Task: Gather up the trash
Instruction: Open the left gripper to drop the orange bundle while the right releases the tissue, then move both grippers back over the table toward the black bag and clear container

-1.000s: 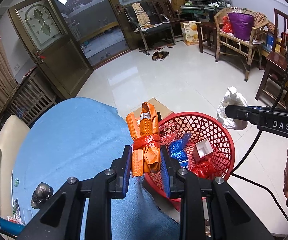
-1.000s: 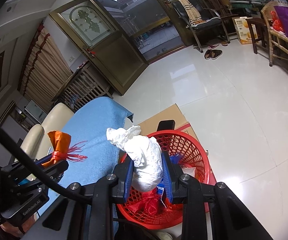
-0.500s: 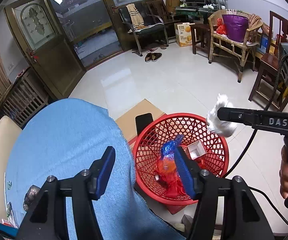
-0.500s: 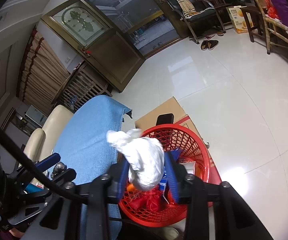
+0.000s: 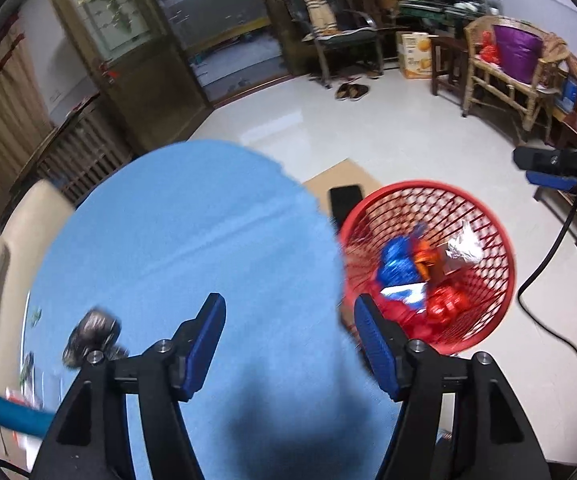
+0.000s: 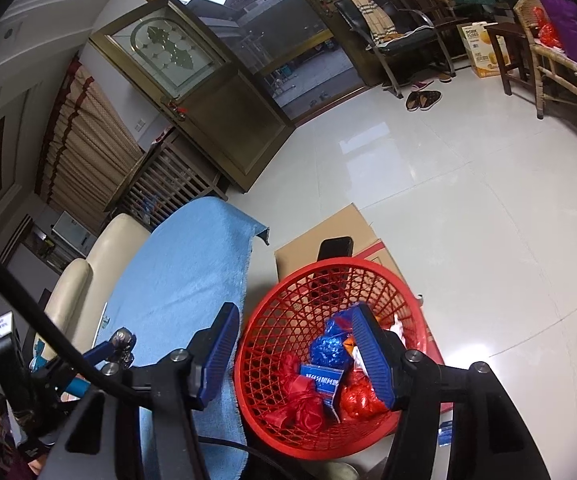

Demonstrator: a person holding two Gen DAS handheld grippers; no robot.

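Jaws spread, empty: left gripper (image 5: 288, 336) over blue cloth (image 5: 192, 240), right gripper (image 6: 296, 344) above red basket (image 6: 264, 364).

I was in a home living room: glass doors (image 6: 224, 92) at eleven o'clock, slippers (image 6: 422, 100), rattan chair (image 5: 516, 64) at two.

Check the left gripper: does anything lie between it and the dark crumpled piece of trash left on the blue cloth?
Nothing visible does. The left gripper is open and empty above the blue cloth; the dark crumpled piece lies just to its left on bare cloth. The view is motion-blurred, so small items could be missed.
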